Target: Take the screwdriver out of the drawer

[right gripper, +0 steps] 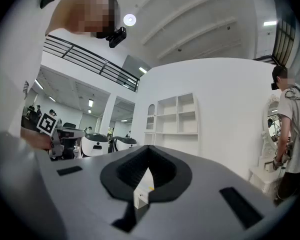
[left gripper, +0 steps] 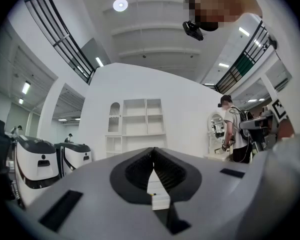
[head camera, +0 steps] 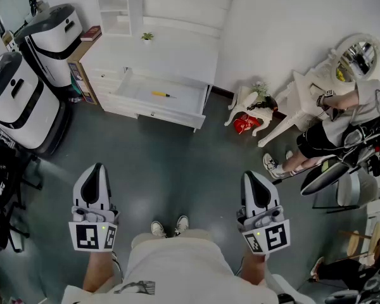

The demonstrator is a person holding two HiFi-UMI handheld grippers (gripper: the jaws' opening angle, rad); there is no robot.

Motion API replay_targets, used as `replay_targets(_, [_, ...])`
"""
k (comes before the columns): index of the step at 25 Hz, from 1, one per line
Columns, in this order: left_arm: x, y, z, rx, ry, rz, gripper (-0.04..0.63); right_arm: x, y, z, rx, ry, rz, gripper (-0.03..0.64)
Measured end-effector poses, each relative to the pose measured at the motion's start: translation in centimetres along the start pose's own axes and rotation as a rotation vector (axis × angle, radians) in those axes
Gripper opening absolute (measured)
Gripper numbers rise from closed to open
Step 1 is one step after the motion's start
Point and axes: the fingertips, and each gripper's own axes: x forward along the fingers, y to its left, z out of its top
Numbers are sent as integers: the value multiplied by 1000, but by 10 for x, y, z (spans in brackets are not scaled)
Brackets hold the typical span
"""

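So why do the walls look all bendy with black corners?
Left gripper view and right gripper view: fisheye lenses bend the railing and darken the corners; the left tongs and right tongs look soft up close. Head view: even light, the wall leans outward, the screwdriver in the open drawer looks sharp.

left hand-held gripper (head camera: 97, 170) + right hand-held gripper (head camera: 254, 177) = 2 total | screwdriver (head camera: 161, 94): just 1 | open drawer (head camera: 153, 113): 1 | those big white machines (head camera: 50, 35): 2 | round mirror (head camera: 356, 57): 1 | tiny plant (head camera: 147, 37): 1 | white shoes (head camera: 158, 228) down below: 2
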Motion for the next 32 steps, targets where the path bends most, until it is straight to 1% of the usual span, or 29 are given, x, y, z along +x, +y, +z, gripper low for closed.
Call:
replay_targets(5, [-9,-4,-2,-10,7,0,17,2,6,-3,7,4,19,9])
replay_targets(9, [-9,-4,1,-3,9,15,17,6,4,-3,16,1,40,9])
replay_targets(13, [-5,-1,5,-12,0,20,19,8,2,-1,62,-36,102,9])
replay_targets(15, [-1,-1,9,1,-14,33,33,8,-3,0,67,-53,121,9])
replay_targets(19, [11,-4,17,40,-23,77,200,9,-24,-2,68,-56,121,9])
replay_targets(21, [15,-3,20,55,-33,107,261,12,-34,-3,75,-65,122,9])
replay_targets(24, [18,-7,22,80,-38,151,335,16,-46,-5,81,-77,137,9])
replay_targets(27, [23,-12,25,106,-41,183,436,23,-58,-9,85,-86,156,9])
replay_targets(30, [27,-17,18,89,-23,186,488,32,-67,-17,105,-87,168,9])
replay_targets(32, [30,-22,10,78,0,180,509,36,-69,-25,118,-76,182,9])
